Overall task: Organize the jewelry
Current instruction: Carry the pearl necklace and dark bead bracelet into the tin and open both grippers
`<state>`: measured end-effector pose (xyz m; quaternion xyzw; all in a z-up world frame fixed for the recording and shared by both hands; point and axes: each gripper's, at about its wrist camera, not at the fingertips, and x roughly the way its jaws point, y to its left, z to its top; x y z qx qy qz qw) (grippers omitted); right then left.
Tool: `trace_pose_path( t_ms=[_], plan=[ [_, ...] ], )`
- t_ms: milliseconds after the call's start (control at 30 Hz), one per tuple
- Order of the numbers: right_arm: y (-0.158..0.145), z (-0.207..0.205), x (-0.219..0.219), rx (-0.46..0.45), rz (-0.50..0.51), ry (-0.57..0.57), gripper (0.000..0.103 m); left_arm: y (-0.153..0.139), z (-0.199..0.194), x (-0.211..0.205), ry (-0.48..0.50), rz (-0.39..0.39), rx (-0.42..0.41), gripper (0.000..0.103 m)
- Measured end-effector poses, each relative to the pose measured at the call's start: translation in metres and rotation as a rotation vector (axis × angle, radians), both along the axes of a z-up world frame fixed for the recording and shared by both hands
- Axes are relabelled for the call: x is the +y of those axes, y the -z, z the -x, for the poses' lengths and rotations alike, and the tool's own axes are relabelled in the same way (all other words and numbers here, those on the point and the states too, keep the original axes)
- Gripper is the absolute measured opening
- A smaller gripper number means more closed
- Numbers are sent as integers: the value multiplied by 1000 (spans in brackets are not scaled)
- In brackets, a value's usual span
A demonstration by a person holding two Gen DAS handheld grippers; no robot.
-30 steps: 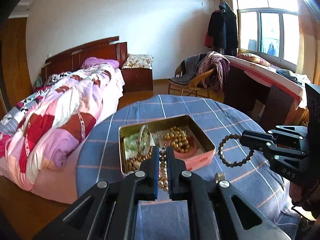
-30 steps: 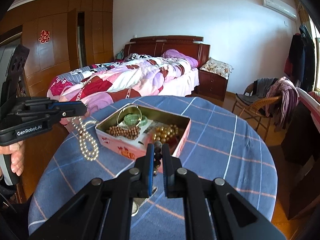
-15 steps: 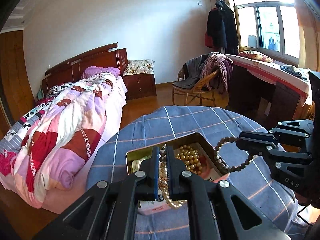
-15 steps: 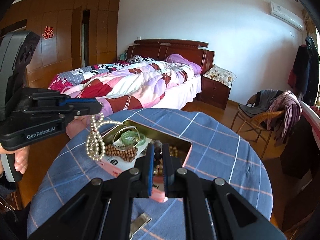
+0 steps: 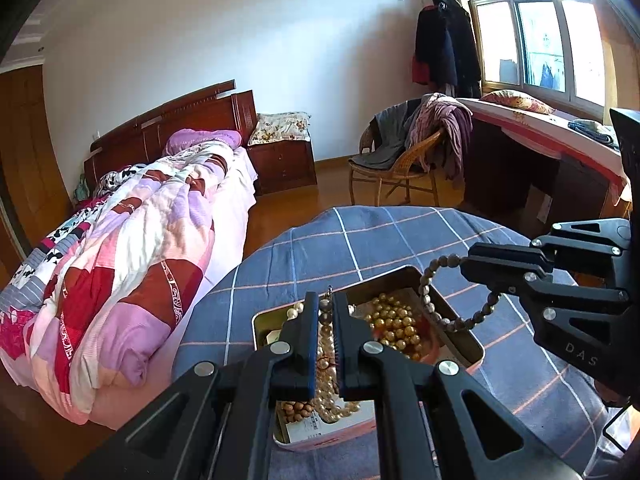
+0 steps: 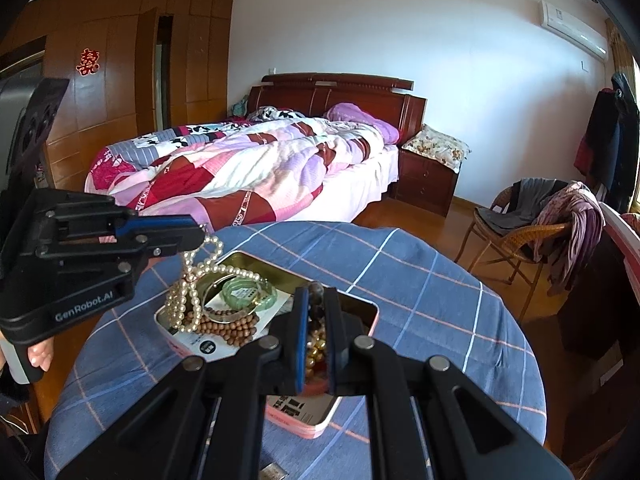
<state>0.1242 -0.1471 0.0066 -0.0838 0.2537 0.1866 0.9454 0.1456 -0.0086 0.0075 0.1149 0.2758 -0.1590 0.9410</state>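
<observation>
Clenched jaws of the left gripper [image 5: 327,312] pinch a pearl necklace [image 5: 332,392], seen in the left wrist view; the strand hangs from between the pads and its lower loops rest inside the tin box [image 5: 460,322] at 6 o'clock. Beside the pearls in the tin lie gold beads [image 5: 394,326] toward 3 o'clock and brown wooden beads [image 5: 294,406] toward 7 o'clock. At 3 o'clock the right gripper [image 5: 466,266] reaches in, its jaws closed on a dark bead bracelet [image 5: 448,292] that dangles as an open ring over the tin's right rim. The tin sits on the worktop [image 5: 360,240], covered in a blue checked cloth. A bed [image 5: 140,232] lies at 9 o'clock, a wicker chair [image 5: 404,168] draped with clothes at 1 o'clock.

From the right wrist view, the right gripper [image 6: 313,300] shows jaws shut tight on the dark bead bracelet [image 6: 316,290], one bead poking above the pads. Just beyond, the tin box [image 6: 360,308] holds a green bangle [image 6: 250,294], the brown wooden beads [image 6: 228,326] and the gold beads [image 6: 316,350] seen between the jaws. At 9 o'clock the left gripper [image 6: 200,236] holds the pearl necklace [image 6: 192,288], which drapes down into the tin's left end. The bed [image 6: 260,164] fills 12 o'clock and the wicker chair [image 6: 528,224] stands at 3 o'clock.
</observation>
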Motion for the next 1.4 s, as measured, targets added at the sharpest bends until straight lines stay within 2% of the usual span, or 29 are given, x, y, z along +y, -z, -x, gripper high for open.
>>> trace_pose_path(
  t_ms=[1400],
  plan=[
    [28, -44, 20, 82, 76, 13, 10, 36, -42, 0, -34, -61, 92, 5]
  ],
)
